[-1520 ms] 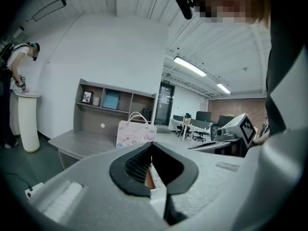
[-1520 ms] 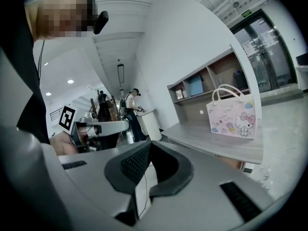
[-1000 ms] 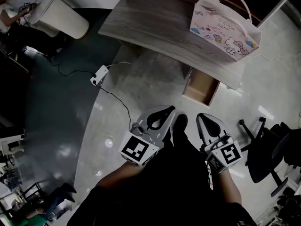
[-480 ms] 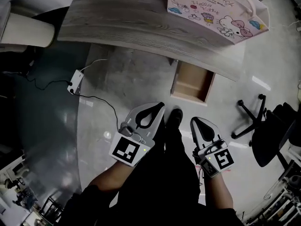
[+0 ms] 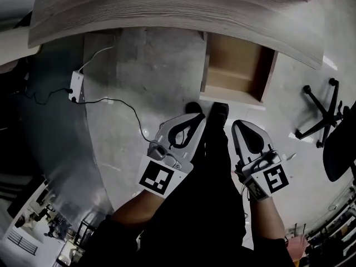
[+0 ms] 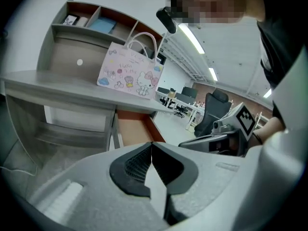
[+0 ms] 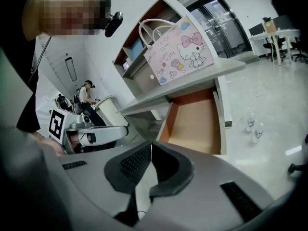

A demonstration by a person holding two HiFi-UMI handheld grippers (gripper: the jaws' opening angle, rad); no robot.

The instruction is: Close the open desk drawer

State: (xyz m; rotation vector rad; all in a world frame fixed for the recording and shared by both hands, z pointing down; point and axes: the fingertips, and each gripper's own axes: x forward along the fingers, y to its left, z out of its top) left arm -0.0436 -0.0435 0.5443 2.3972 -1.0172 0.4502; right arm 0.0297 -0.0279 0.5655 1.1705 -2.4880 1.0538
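The open desk drawer sticks out from under the grey wooden desk, its empty brown inside showing. My left gripper is shut and empty, its tips a short way in front of the drawer's front panel, left of centre. Beside it my right gripper is also shut with nothing between its jaws, just below the drawer front. Neither touches the drawer. The left gripper view has its tips meeting in front of the drawer.
A pink cartoon gift bag stands on the desk top. A white power strip with a black cable lies on the floor at left. A black office chair base stands to the right of the drawer. Two small bottles stand on the floor.
Both grippers have come down and nearer to the drawer, which now looks much larger. The desk has slid up the head view, with the bag almost out of it.
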